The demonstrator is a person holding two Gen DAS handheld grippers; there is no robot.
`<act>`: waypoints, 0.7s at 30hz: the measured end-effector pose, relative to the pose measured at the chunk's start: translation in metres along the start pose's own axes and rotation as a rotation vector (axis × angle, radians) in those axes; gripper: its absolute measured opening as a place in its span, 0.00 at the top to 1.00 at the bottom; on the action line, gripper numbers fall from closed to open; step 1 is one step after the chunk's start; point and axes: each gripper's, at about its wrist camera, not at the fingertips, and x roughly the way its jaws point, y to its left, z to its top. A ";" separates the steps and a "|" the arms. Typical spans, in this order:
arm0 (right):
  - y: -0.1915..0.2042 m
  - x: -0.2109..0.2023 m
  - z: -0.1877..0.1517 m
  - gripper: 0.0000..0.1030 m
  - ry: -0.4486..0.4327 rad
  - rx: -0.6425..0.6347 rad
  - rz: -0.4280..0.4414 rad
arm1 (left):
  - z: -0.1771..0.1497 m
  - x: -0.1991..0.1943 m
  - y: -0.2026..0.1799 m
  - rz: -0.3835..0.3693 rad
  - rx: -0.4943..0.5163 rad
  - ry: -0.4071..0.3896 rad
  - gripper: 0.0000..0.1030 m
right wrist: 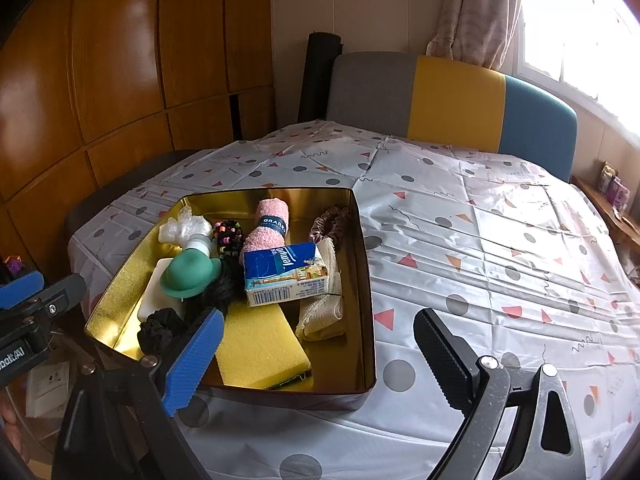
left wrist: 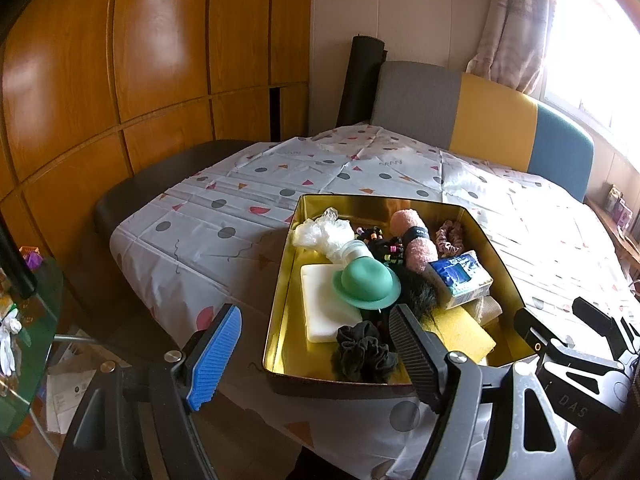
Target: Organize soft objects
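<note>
Left gripper (left wrist: 316,356): the jaws are held wide with nothing between them; the near rim of the gold tin (left wrist: 340,386) is seen just ahead at 12 o'clock, in the left wrist view.
Right gripper (right wrist: 320,360): the jaws are likewise spread wide and empty; the tin's near right corner is framed between them.
Nearest soft things: the yellow sponge (right wrist: 256,344) is found at 11 o'clock from the right jaws, flat on the tin floor, its long axis running from 11 to 5 o'clock; the black scrunchie (left wrist: 362,352) is bunched at 12 o'clock from the left jaws, against the near wall.
Middle of the tin: a green hat-shaped piece (left wrist: 366,280) is rested on a white foam block (left wrist: 324,304); a tissue pack (right wrist: 286,274) is propped over the sponge's far end, beside a cream mesh cloth (right wrist: 322,312).
Far end: a rolled pink towel (right wrist: 266,226), a clear plastic bag (right wrist: 186,226) and a pink scrunchie (right wrist: 330,222) are lodged by the far wall.
Desk (right wrist: 500,240): its patterned cloth is bare from 1 to 3 o'clock of the tin.
Judgement: the sponge is judged nearer the right gripper, and the scrunchie nearer the left.
</note>
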 end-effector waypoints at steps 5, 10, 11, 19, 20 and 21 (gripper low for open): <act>0.000 0.000 0.000 0.06 0.000 0.001 0.000 | -0.001 0.000 0.000 0.001 0.003 0.000 0.24; 0.000 0.000 0.000 0.06 -0.003 0.000 0.000 | -0.001 0.000 0.000 0.004 0.003 0.003 0.24; 0.001 -0.001 0.001 0.06 -0.005 0.001 -0.001 | -0.001 0.000 0.000 0.005 0.002 0.003 0.24; 0.002 -0.002 0.001 0.05 -0.006 0.001 0.000 | -0.001 -0.001 0.001 0.008 0.002 -0.001 0.24; 0.002 -0.002 0.001 0.05 -0.005 0.000 -0.001 | -0.001 -0.001 0.001 0.006 0.002 -0.001 0.24; 0.002 -0.002 0.001 0.05 -0.006 0.000 -0.002 | -0.001 -0.001 0.001 0.006 0.002 -0.001 0.24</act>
